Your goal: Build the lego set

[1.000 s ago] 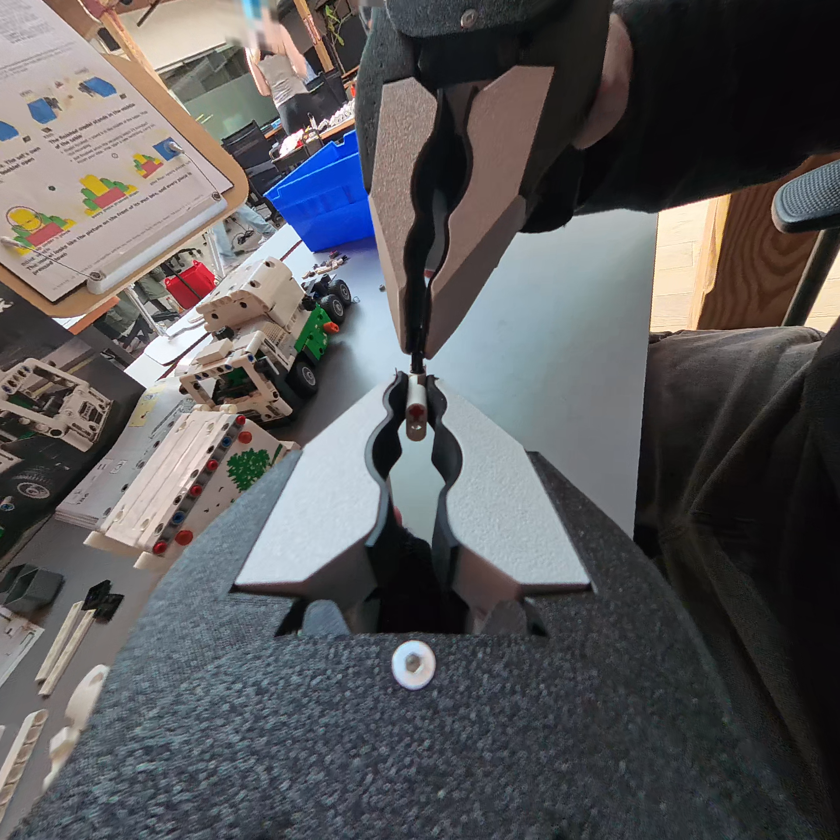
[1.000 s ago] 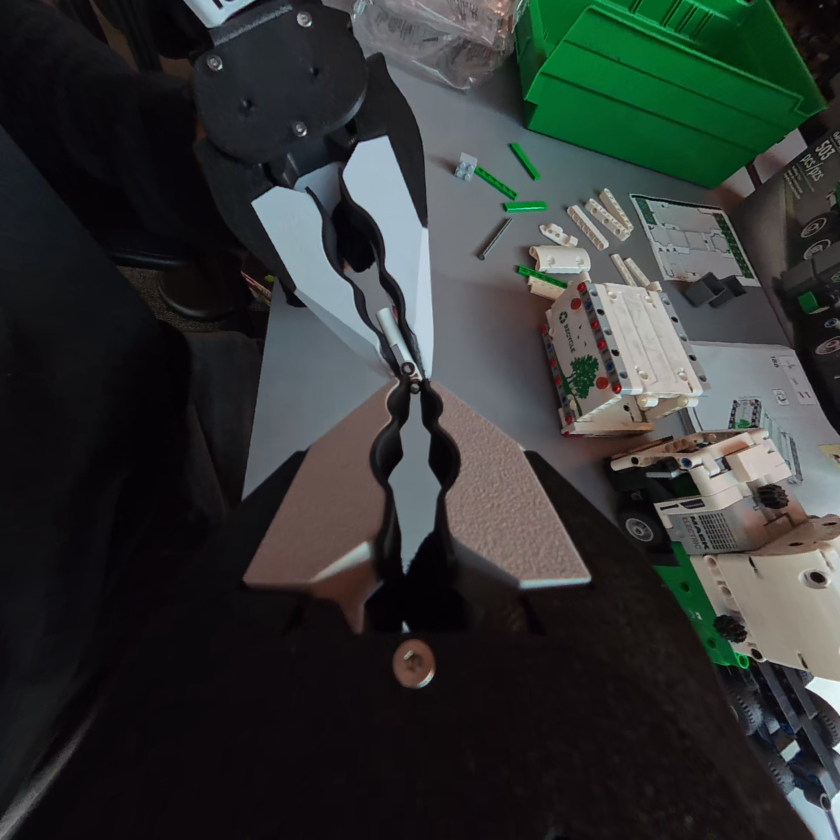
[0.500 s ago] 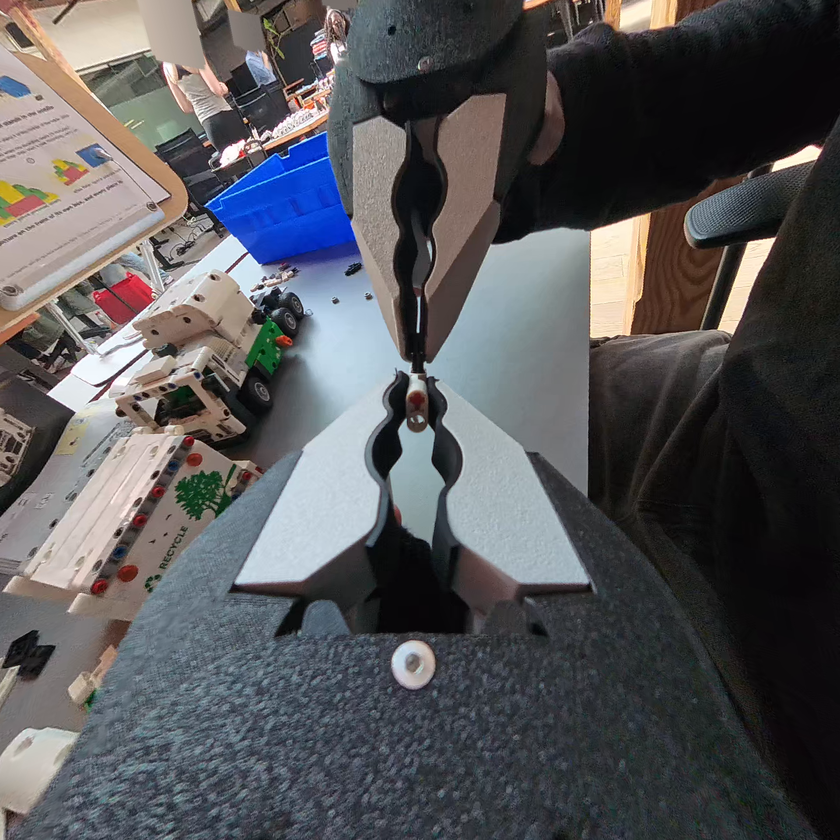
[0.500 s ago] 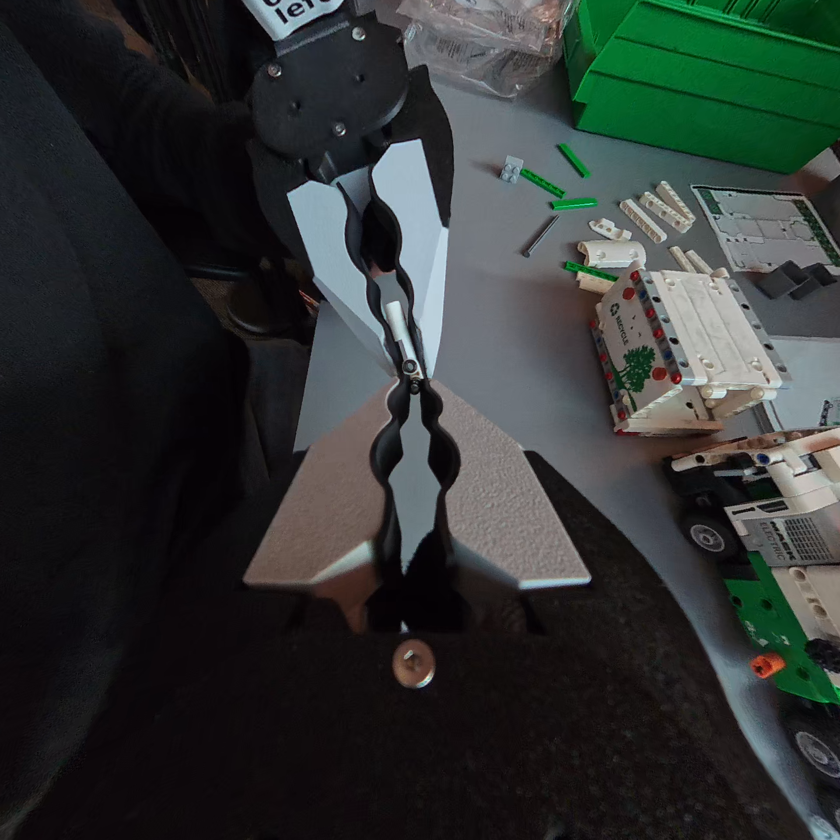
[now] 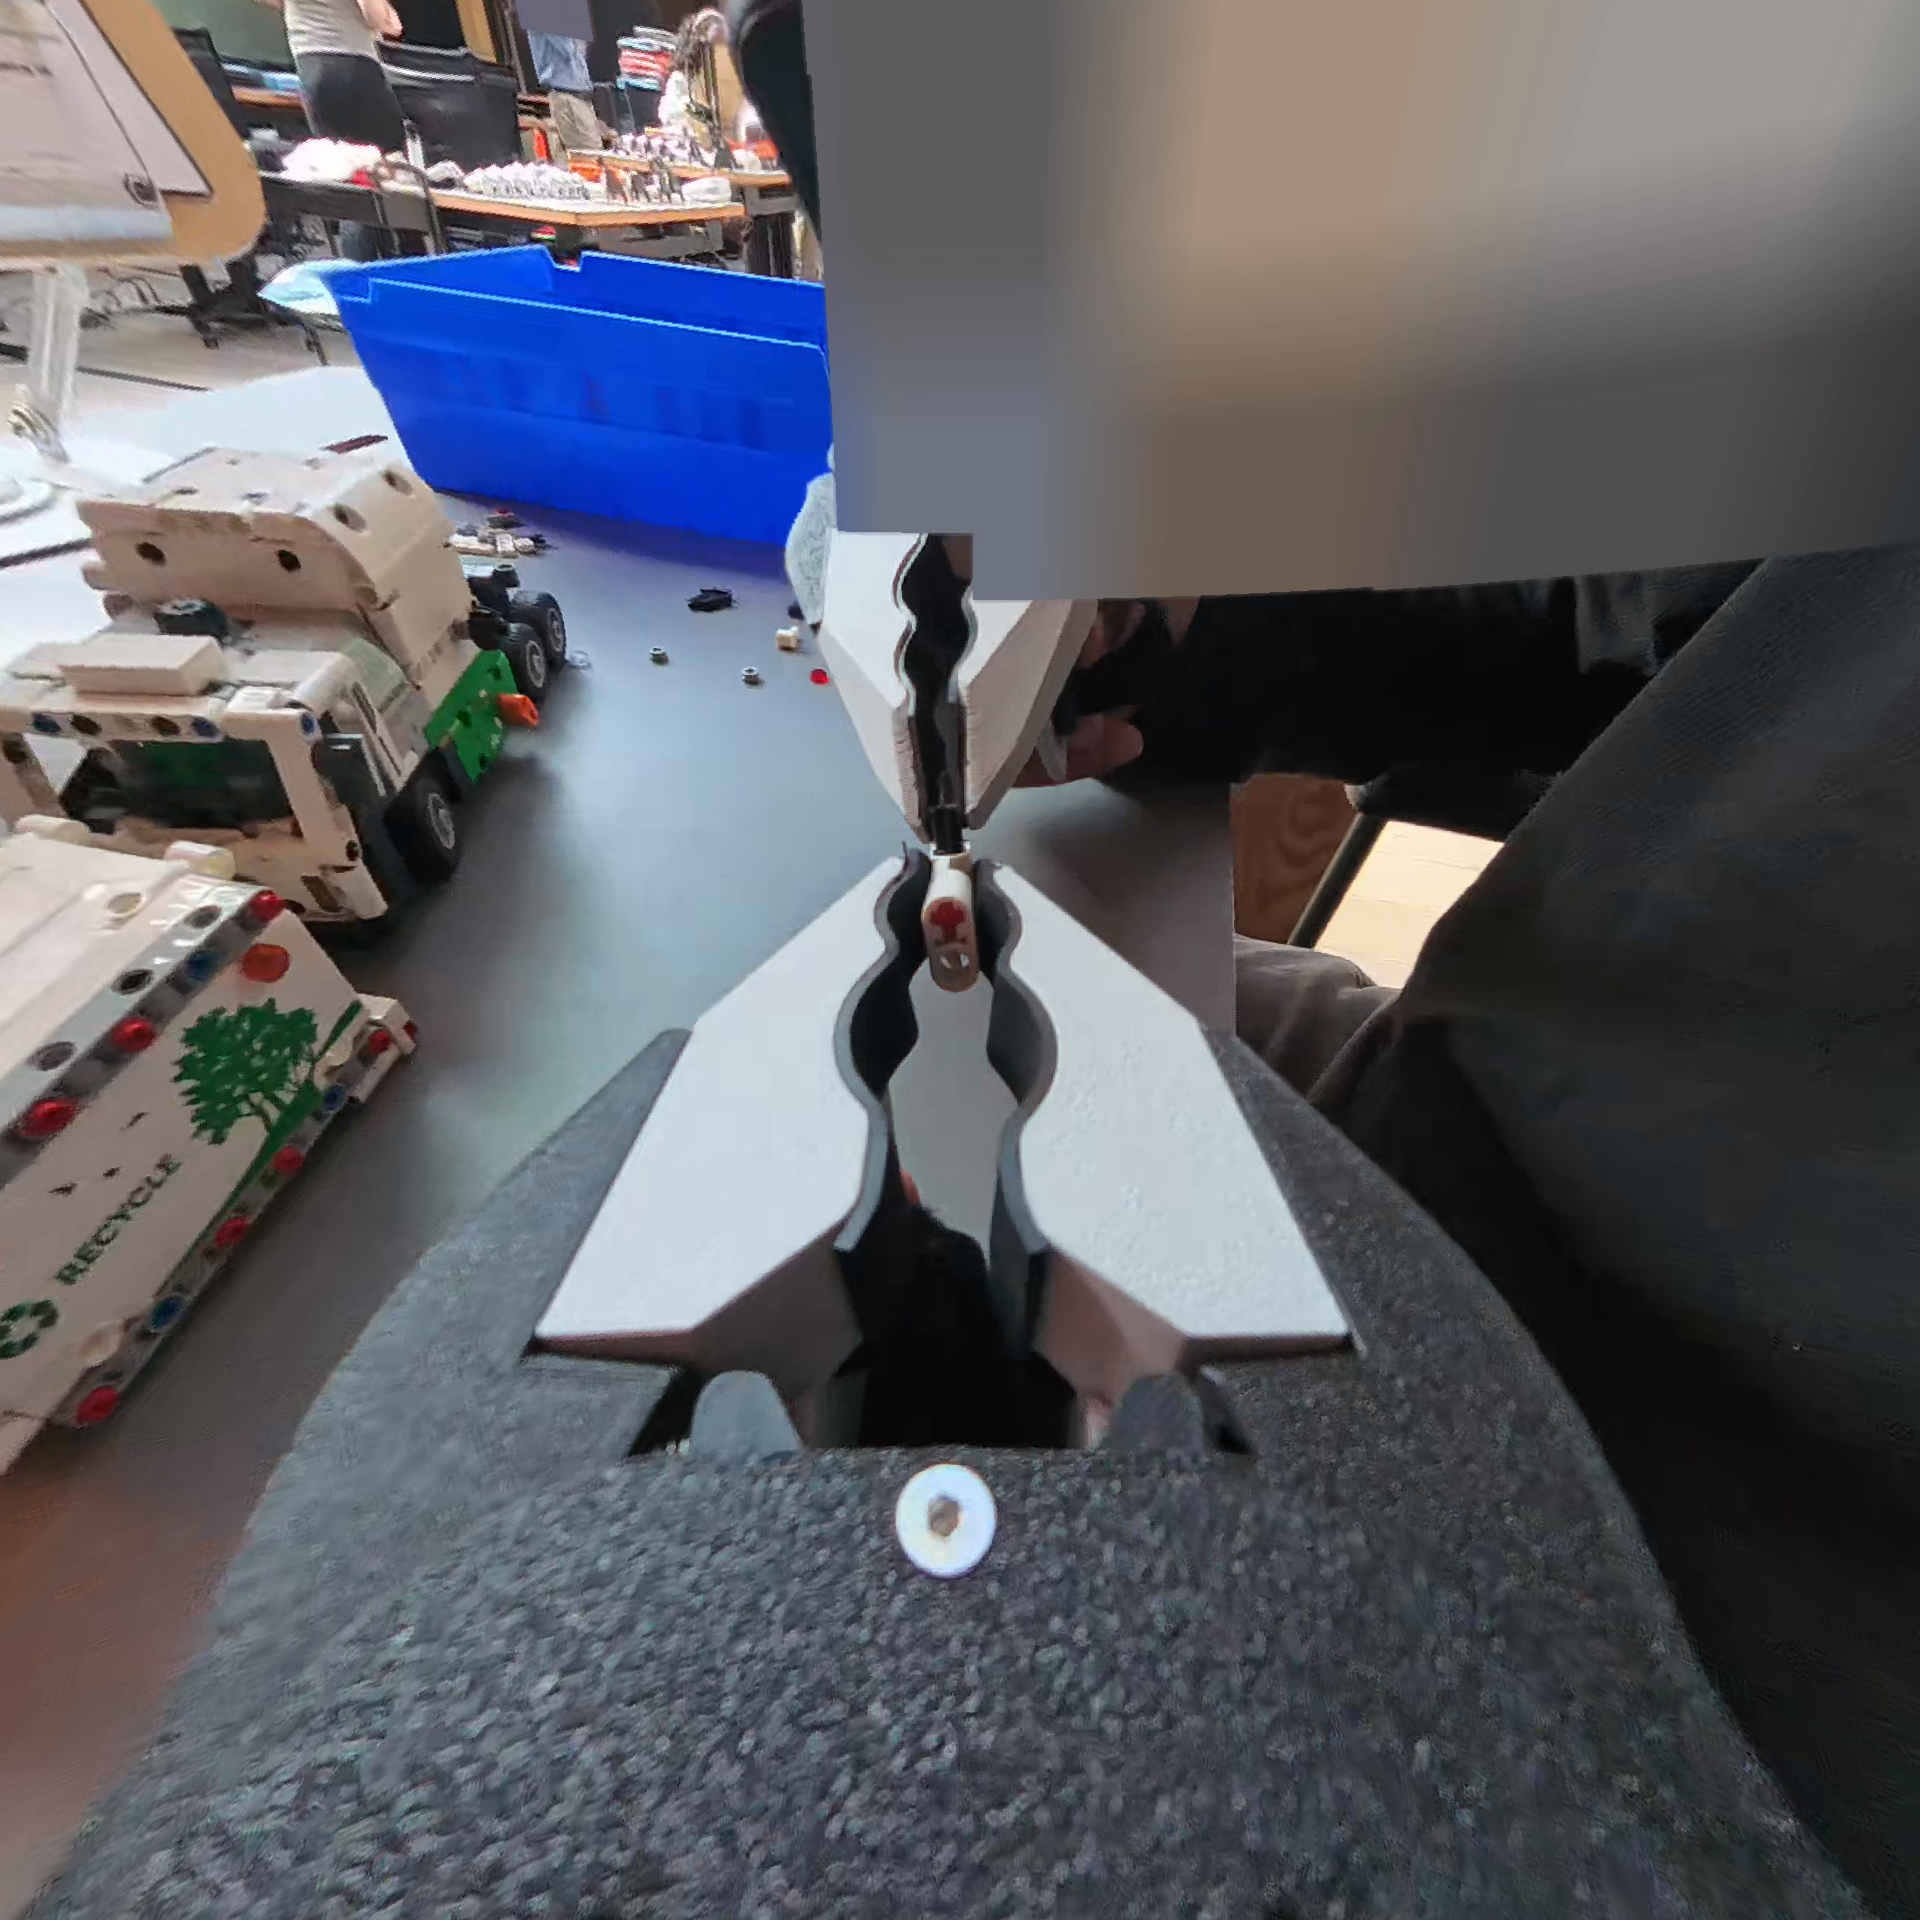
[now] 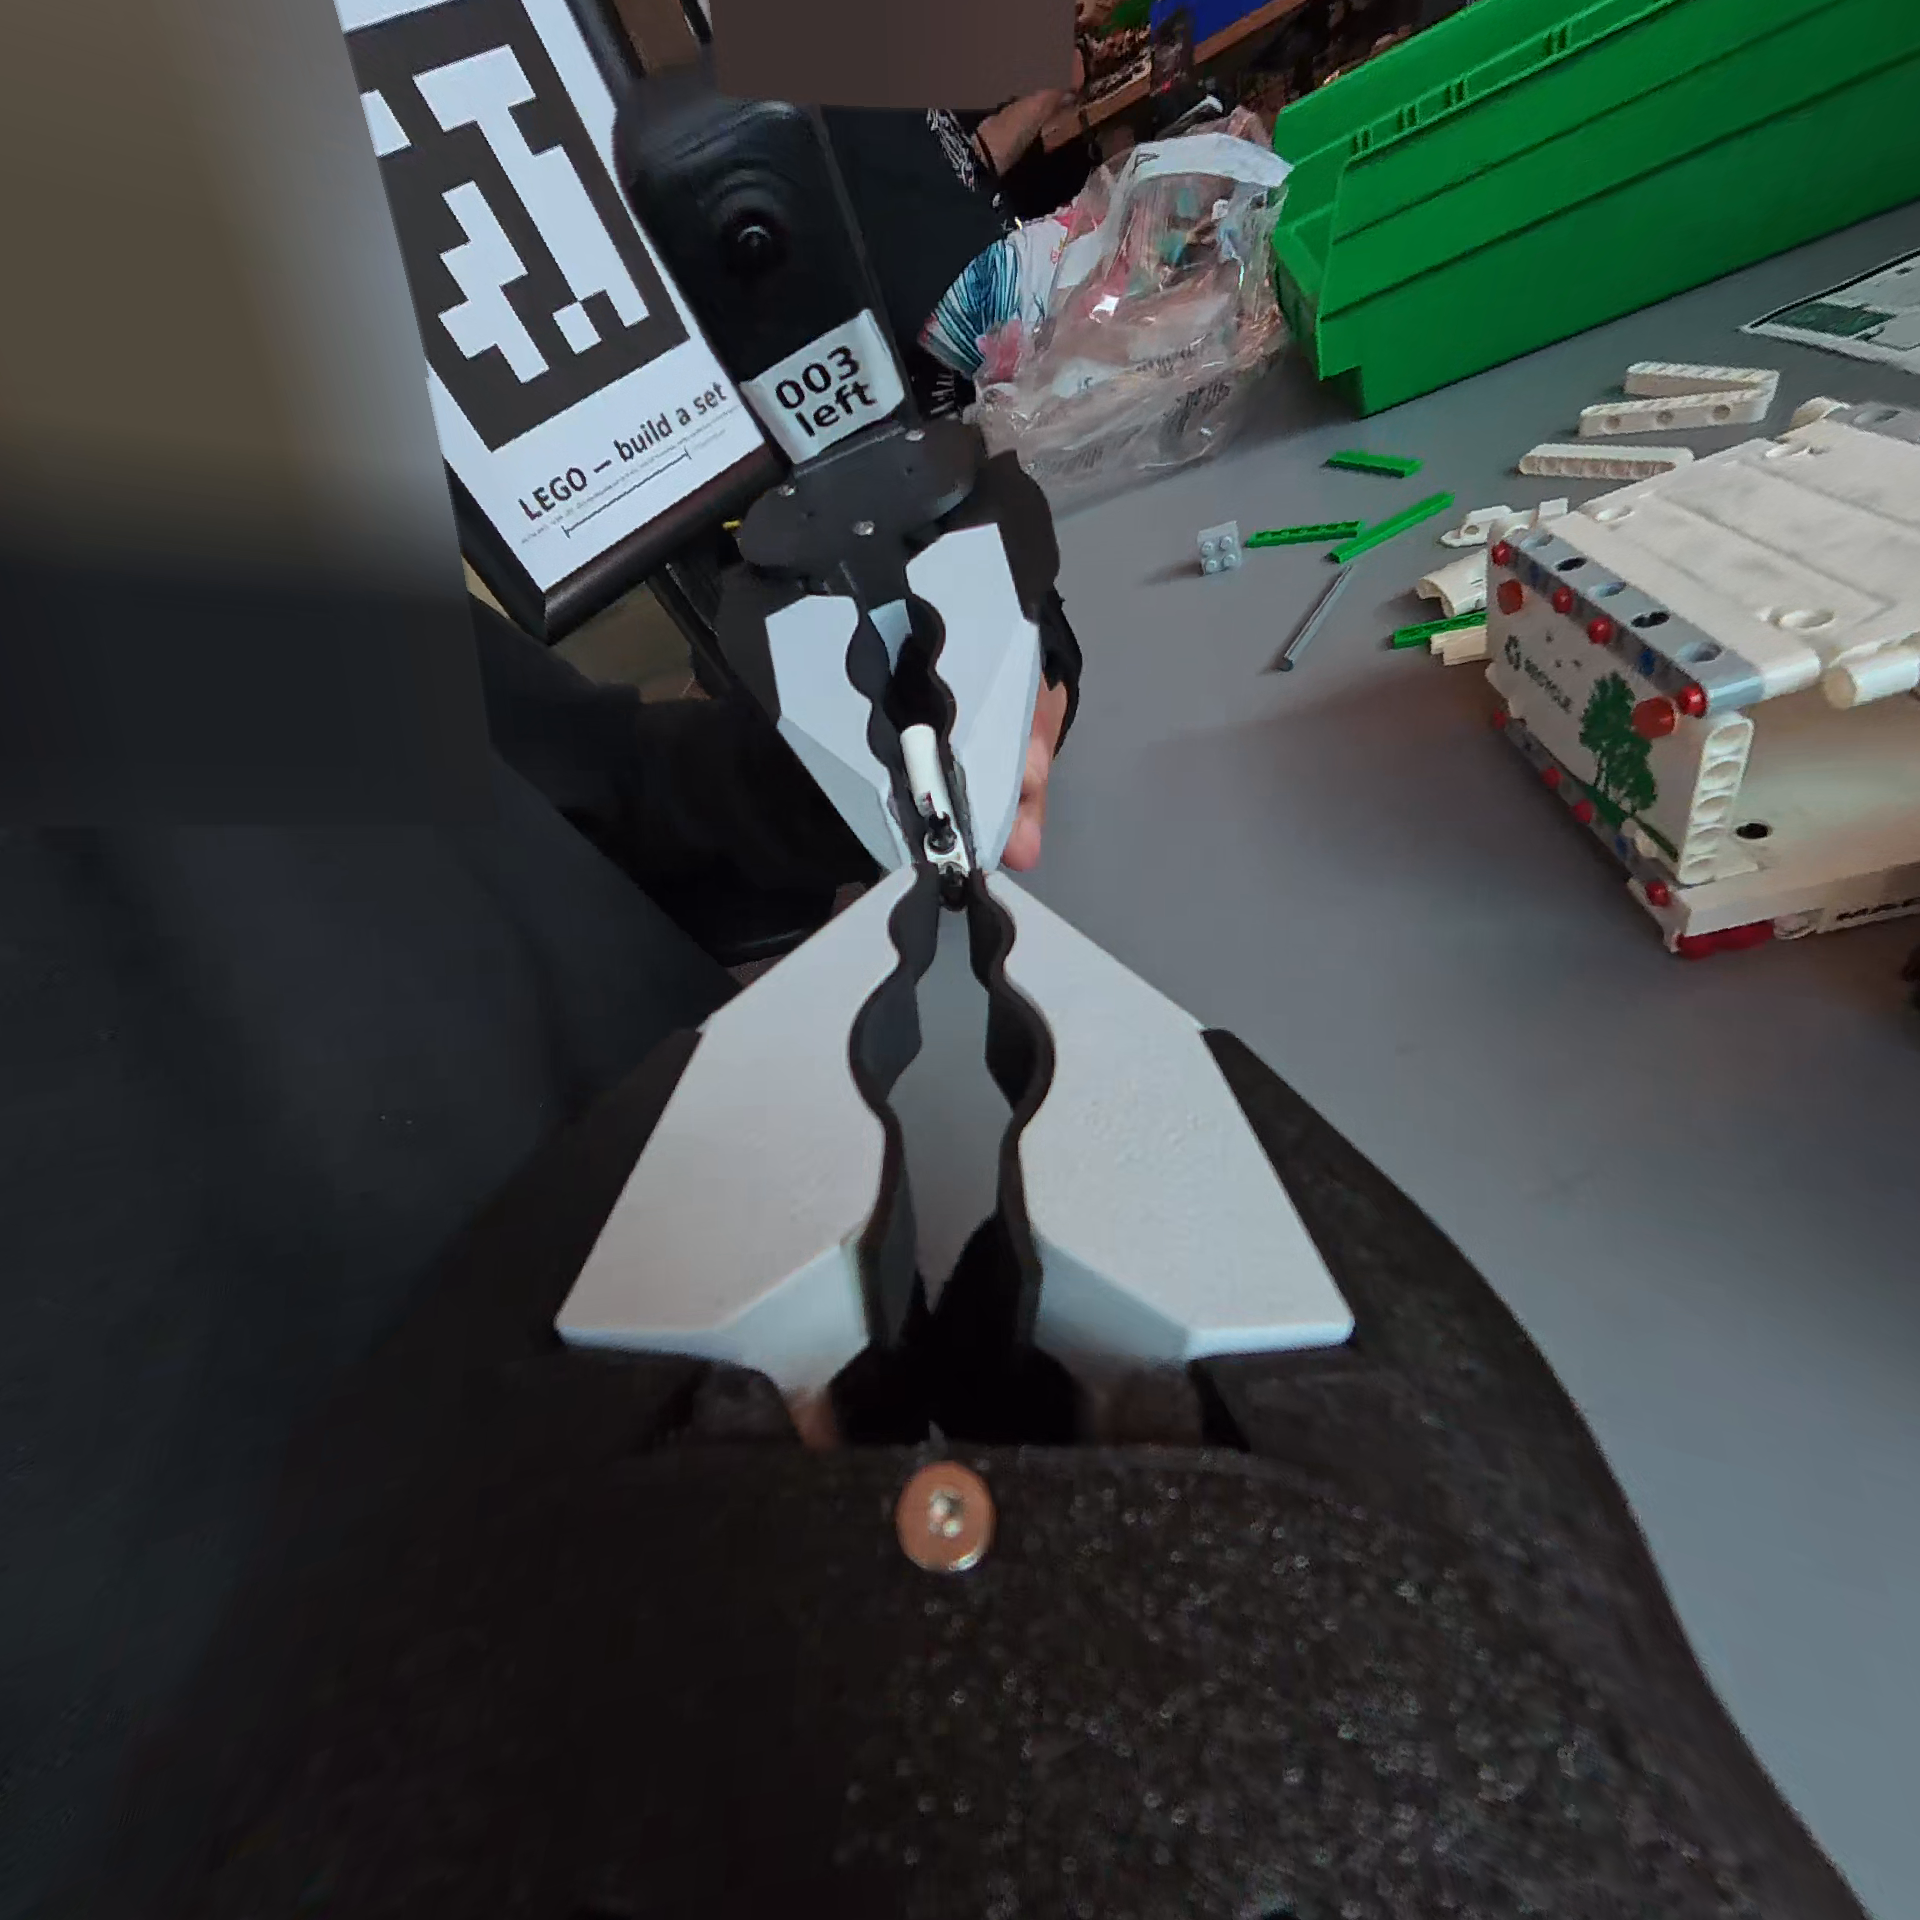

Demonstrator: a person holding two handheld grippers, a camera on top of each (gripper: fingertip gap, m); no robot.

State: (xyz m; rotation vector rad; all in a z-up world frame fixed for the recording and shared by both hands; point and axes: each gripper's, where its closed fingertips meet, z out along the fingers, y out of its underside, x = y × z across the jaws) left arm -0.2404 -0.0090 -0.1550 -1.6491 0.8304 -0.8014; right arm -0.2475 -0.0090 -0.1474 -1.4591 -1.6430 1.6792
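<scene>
My left gripper (image 5: 948, 873) is shut on a small white connector (image 5: 951, 920) with a red axle end showing in it. My right gripper (image 5: 943, 816) meets it tip to tip from the far side and is shut on a thin black pin (image 5: 945, 821) that touches the connector's end. In the right wrist view my right gripper (image 6: 951, 891) pinches the black pin (image 6: 951, 883), and the left gripper (image 6: 940, 844) opposite holds the white connector (image 6: 920, 769). Both are held in the air above the grey table's near edge (image 5: 1122, 831).
A white and green truck (image 5: 260, 707) and a white box body with a green tree print (image 5: 156, 1122) stand to the left. A blue bin (image 5: 603, 395) is behind. A green bin (image 6: 1558, 187), a plastic bag (image 6: 1122, 343) and loose white and green beams (image 6: 1371, 530) lie on the table. The tips of both grippers are at nearly the same place.
Both grippers stay tip to tip on their parts. They have tilted and swung together, so both views now look more level across the table.
</scene>
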